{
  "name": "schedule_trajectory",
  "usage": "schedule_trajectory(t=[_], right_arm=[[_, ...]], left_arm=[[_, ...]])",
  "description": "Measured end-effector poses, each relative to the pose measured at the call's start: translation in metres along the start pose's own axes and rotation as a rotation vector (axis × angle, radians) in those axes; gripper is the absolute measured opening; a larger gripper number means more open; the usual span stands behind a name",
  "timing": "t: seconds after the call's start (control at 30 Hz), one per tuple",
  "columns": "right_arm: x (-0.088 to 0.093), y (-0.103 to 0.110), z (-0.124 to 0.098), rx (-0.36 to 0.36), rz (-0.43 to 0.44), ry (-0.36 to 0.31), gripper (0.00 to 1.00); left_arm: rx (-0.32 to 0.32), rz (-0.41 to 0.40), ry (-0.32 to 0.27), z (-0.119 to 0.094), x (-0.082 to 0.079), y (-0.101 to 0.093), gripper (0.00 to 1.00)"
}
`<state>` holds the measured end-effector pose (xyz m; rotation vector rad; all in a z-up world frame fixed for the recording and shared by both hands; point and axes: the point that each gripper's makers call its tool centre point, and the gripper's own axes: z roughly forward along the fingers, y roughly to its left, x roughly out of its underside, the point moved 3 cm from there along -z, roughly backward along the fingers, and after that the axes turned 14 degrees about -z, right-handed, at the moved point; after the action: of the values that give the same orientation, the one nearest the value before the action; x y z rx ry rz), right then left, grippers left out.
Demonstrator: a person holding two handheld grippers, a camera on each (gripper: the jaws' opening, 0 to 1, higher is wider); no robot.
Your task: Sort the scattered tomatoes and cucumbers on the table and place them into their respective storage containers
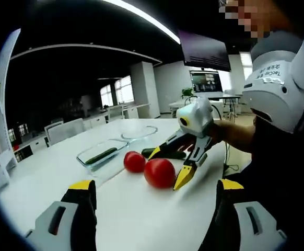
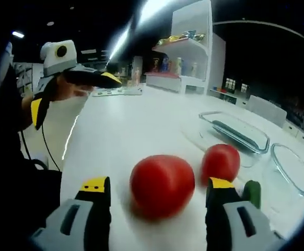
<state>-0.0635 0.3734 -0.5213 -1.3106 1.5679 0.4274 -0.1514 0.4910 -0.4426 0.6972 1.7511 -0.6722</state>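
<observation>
A white counter (image 1: 141, 209) runs long through the room, with pale chairs (image 1: 63, 130) drawn up along its far edge in the left gripper view. Beyond it a monitor (image 1: 206, 82) glows on a desk beside a small green plant (image 1: 187, 92), under a bright ceiling light strip (image 1: 141, 18). In the right gripper view a white shelf unit (image 2: 186, 52) holds bottles and packets, and a black cable (image 2: 45, 146) hangs off the counter's near side

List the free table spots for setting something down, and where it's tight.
Free: the bare table between the left gripper and the tomatoes; also the far table behind the two glass containers. Crowded: right gripper, both tomatoes, a loose cucumber and the containers sit bunched together.
</observation>
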Motion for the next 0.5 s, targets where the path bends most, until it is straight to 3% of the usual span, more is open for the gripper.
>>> schedule_trajectory(t=[0.2,0.37,0.5], right_arm=[[0.002,0.003,0.008,-0.008,0.016,0.009,0.63],[0.004,-0.001,0.011,0.03,0.014,0.007,0.5],[0.004,-0.002,0.013,0.039,0.023,0.003,0.49]], left_arm=[[0.001,0.006,0.005,0.0,0.001,-0.001,0.94],[0.002,0.001,0.004,0.001,0.003,0.0,0.94],[0.008,-0.001,0.002,0.001,0.003,-0.001,0.94]])
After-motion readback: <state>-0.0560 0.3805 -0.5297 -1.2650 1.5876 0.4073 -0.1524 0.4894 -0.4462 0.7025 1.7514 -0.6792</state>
